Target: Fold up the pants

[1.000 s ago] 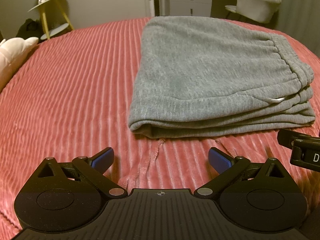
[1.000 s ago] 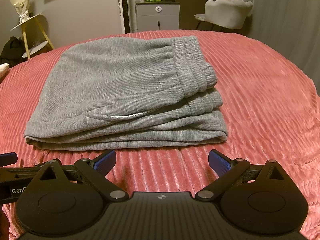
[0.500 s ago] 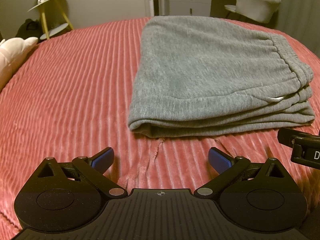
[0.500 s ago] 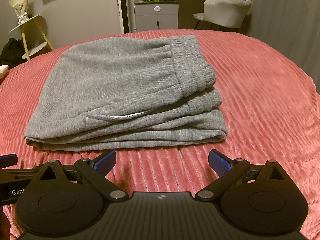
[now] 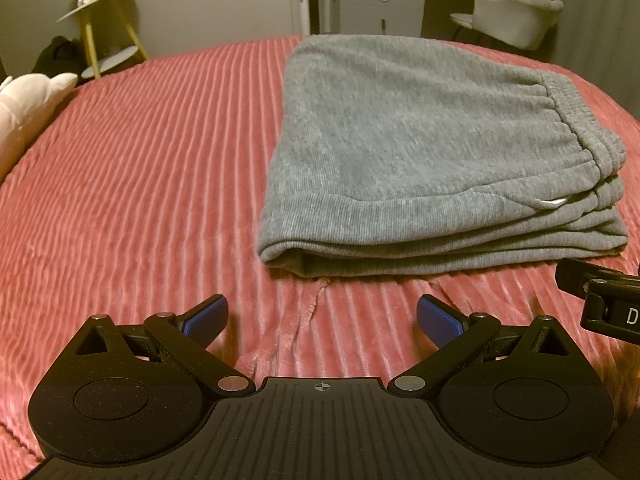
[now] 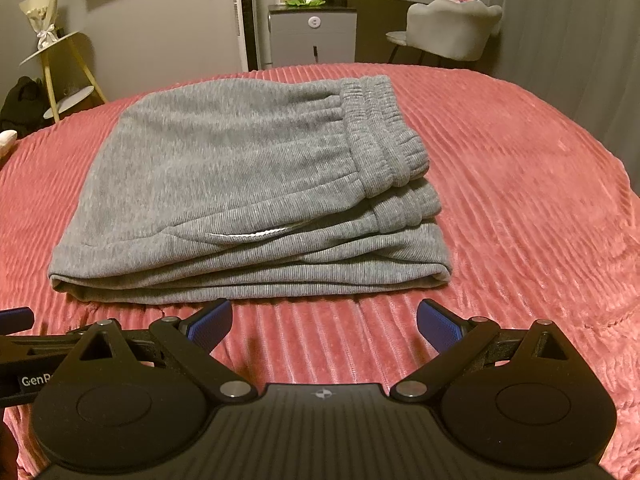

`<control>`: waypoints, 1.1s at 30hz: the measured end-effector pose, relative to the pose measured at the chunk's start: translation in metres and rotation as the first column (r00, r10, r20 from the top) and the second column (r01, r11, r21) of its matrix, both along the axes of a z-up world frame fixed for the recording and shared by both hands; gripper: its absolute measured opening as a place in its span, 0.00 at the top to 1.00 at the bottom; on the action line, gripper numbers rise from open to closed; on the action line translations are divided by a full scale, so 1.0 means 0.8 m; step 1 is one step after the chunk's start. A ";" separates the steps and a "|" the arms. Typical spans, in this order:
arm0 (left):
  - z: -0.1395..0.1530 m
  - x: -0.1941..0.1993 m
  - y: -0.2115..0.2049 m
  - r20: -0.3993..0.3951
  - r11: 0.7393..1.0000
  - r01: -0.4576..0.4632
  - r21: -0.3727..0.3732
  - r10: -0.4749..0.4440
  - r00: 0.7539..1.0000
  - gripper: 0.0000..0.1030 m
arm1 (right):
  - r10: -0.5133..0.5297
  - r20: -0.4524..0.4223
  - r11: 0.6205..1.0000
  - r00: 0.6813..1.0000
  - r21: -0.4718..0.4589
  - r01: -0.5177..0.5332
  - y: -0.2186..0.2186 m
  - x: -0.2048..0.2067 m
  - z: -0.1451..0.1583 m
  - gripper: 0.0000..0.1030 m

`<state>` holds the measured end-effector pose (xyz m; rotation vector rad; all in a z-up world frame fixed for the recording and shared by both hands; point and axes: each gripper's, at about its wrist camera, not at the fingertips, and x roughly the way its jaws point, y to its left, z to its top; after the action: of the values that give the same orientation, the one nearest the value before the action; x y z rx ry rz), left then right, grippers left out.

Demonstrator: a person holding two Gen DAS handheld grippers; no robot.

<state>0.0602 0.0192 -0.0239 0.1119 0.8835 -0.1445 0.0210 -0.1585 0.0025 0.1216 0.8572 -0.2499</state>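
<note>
Grey sweatpants (image 5: 420,152) lie folded in a stacked rectangle on the pink ribbed bedspread (image 5: 132,184), elastic waistband on the right side. They also show in the right wrist view (image 6: 240,184). My left gripper (image 5: 322,320) is open and empty, just in front of the stack's near left corner. My right gripper (image 6: 324,322) is open and empty, just in front of the stack's near edge. Neither touches the pants. Part of the right gripper (image 5: 604,304) shows at the right edge of the left wrist view.
A white pillow (image 5: 24,108) lies at the bed's left edge. Beyond the bed stand a yellow-legged side table (image 6: 60,68), a grey cabinet (image 6: 312,36) and a grey chair (image 6: 452,28). The bedspread stretches to the right of the pants (image 6: 532,184).
Both grippers have drawn back slightly from the folded pants. The pants have not moved and both stay open.
</note>
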 end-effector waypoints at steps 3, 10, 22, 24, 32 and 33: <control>0.000 0.000 0.000 -0.002 1.000 -0.001 0.001 0.001 1.000 0.00 | 0.000 -0.001 1.000 1.000 0.002 0.000 0.000 0.000 0.000 0.04; 0.000 0.000 0.000 -0.004 1.000 -0.002 0.001 0.002 1.000 0.00 | 0.000 -0.002 1.000 1.000 0.004 0.000 -0.001 -0.001 0.000 0.04; 0.000 -0.001 -0.002 -0.002 1.000 0.008 -0.002 -0.008 1.000 0.00 | -0.003 -0.003 1.000 1.000 0.009 0.003 -0.001 0.000 0.000 0.04; 0.001 -0.002 -0.002 0.000 1.000 0.012 -0.003 -0.012 1.000 0.00 | -0.003 -0.003 1.000 1.000 0.008 0.003 -0.001 0.000 0.000 0.04; 0.002 -0.002 -0.001 -0.007 0.999 0.027 -0.043 -0.028 1.000 0.00 | -0.004 -0.003 1.000 1.000 0.008 0.004 -0.002 0.000 -0.001 0.04; 0.002 -0.002 -0.001 -0.005 0.999 0.027 -0.045 -0.028 1.000 0.00 | -0.004 -0.003 1.000 1.000 0.009 0.004 -0.002 0.000 -0.001 0.04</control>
<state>0.0583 0.0184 -0.0220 0.0818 0.8845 -0.1902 0.0210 -0.1598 0.0019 0.1311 0.8609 -0.2498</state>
